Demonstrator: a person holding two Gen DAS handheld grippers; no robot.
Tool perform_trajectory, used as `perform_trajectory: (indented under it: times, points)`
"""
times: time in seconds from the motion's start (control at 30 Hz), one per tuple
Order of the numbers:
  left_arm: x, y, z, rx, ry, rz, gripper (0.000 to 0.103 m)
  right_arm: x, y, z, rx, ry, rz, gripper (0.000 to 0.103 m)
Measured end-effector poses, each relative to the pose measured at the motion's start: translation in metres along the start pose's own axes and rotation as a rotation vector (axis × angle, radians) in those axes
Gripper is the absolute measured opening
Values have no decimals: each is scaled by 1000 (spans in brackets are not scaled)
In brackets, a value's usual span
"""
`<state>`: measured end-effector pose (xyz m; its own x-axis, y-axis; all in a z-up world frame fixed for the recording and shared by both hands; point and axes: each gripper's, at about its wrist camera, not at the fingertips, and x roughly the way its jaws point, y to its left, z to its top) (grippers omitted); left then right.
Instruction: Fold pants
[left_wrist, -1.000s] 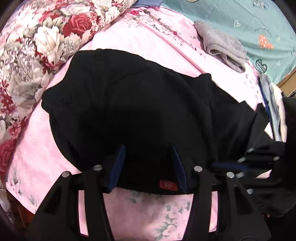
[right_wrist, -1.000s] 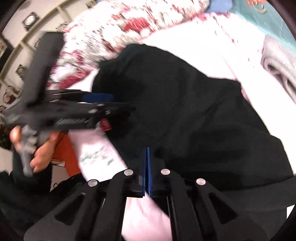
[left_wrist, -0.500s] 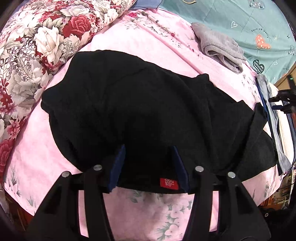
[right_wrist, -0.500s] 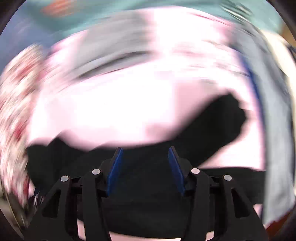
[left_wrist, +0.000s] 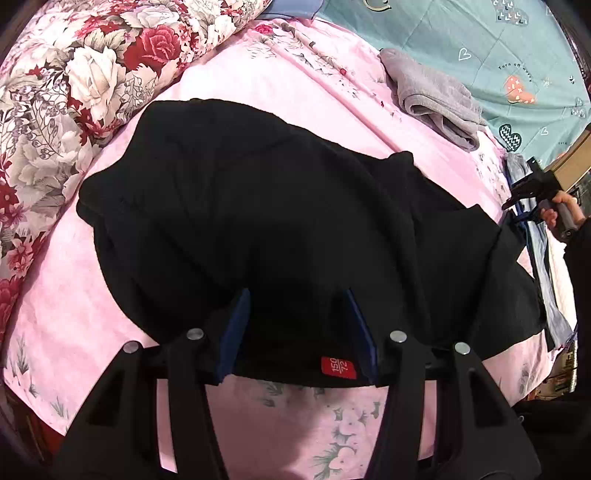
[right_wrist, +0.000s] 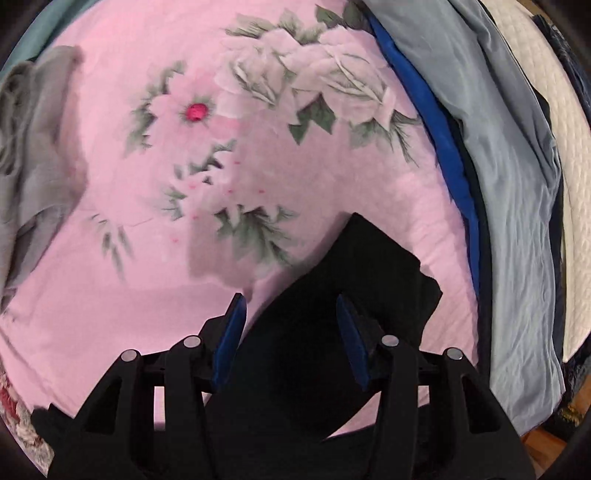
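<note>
Item: pants (left_wrist: 280, 221), one pair, black, lying part-folded in a loose heap across the pink sheet (left_wrist: 258, 88). A red size tag (left_wrist: 338, 366) shows at the near hem, at 6 o'clock in the left view.

Left gripper (left_wrist: 295, 328) — jaws parted, straddling the hem by the tag. The cloth lies flat between the pads, and I cannot tell whether they press it; likely a stance for pinning or taking that edge.

Right gripper (right_wrist: 290, 332) — jaws parted, nothing clamped, pointing down over the pants' far corner (right_wrist: 373, 280), which lies at 5 o'clock in its view. Judged: lining up to take that corner for the next fold. In the left view it shows small at 3 o'clock, in a hand (left_wrist: 559, 214).

Also present, counted:
- one floral quilt (left_wrist: 74, 81), at 10 o'clock
- one grey garment (left_wrist: 432, 96), at 1 o'clock, set apart from the pants
- one teal cover (left_wrist: 498, 44) beyond it
- a stack of blue, grey and white cloths (right_wrist: 509, 166) along the sheet's edge at 3 o'clock — layers hard to count
</note>
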<state>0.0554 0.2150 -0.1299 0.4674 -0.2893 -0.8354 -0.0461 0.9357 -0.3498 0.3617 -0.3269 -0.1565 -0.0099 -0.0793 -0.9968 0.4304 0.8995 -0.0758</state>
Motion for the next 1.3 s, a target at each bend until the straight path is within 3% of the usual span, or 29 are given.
perform_trajectory:
  times: [0.17, 0.2, 0.23, 0.3, 0.43, 0.53, 0.6, 0.77, 0.9, 1.07, 1.3]
  points:
    - [0, 3, 2, -13, 3, -28, 54, 11, -15, 2, 35, 3, 0, 51]
    - [0, 3, 2, -14, 3, -33, 54, 12, -16, -2, 46, 1, 20, 45]
    - [0, 4, 2, -15, 3, -37, 54, 13, -23, -9, 56, -1, 45, 26]
    - [-1, 5, 3, -17, 6, -47, 54, 14, -36, -14, 73, -5, 46, 5]
    - [0, 6, 4, -24, 18, -53, 54, 5, -67, -29, 73, -54, 84, 4]
    - [0, 2, 5, -11, 29, -35, 54, -32, -94, -50, 57, -147, 138, 4]
    - [1, -2, 5, 6, 34, -15, 54, -64, -127, -76, 57, -224, 186, 4]
    - [1, -9, 4, 47, 56, 21, 54, -102, -197, -154, 116, -310, 284, 4]
    - [-1, -8, 3, 40, 83, 26, 54, -61, -237, -211, 189, -289, 322, 4]
    - [3, -16, 3, 59, 100, 85, 54, 13, -264, -236, 263, -209, 392, 4]
    - [0, -20, 5, 66, 124, 126, 54, -4, -292, -261, 301, -276, 514, 4]
